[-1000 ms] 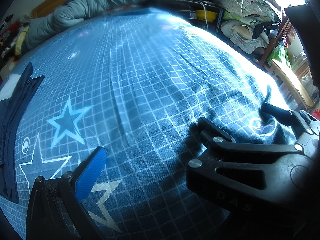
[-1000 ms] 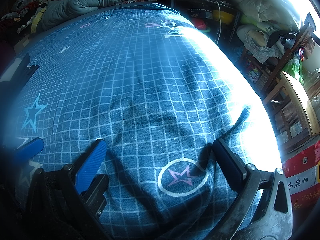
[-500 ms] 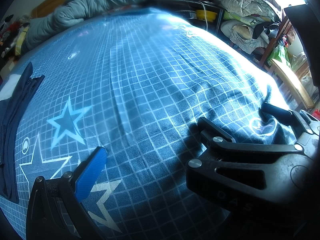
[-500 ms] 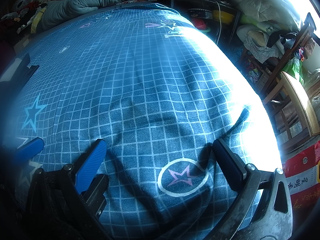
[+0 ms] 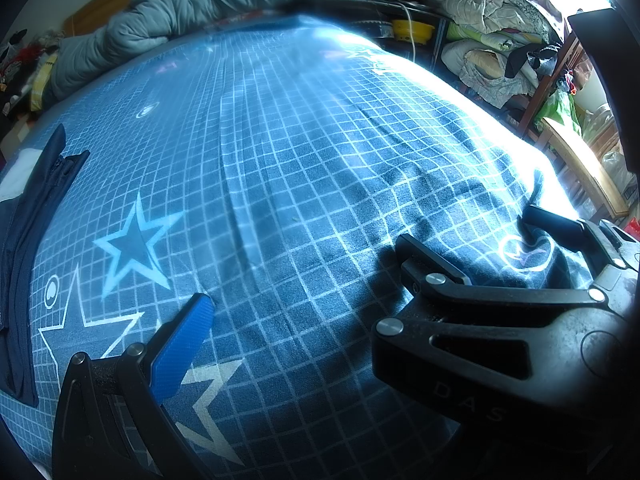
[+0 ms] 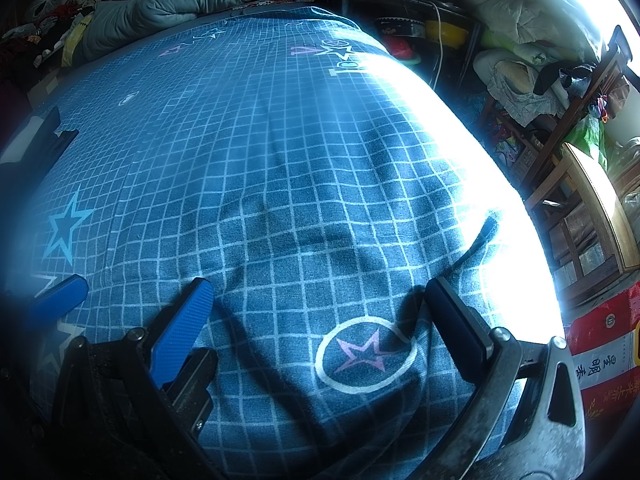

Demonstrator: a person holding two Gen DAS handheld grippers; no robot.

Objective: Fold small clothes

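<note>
Blue grid bedsheet [image 5: 304, 184] lies unchanged from a second ago; neither gripper has moved. Left gripper [image 5: 304, 276] and right gripper [image 6: 316, 304] rest spread and empty. What seems a dark zipped garment [image 5: 28, 216] waits at the left edge, unfolded.

Right tool [image 6: 320, 312] spread wide above blue grid bedsheet [image 6: 280, 160].

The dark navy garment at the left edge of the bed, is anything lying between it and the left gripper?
Nothing visible does. Only bare blue grid bedsheet lies between the open left gripper and the dark navy garment.
</note>
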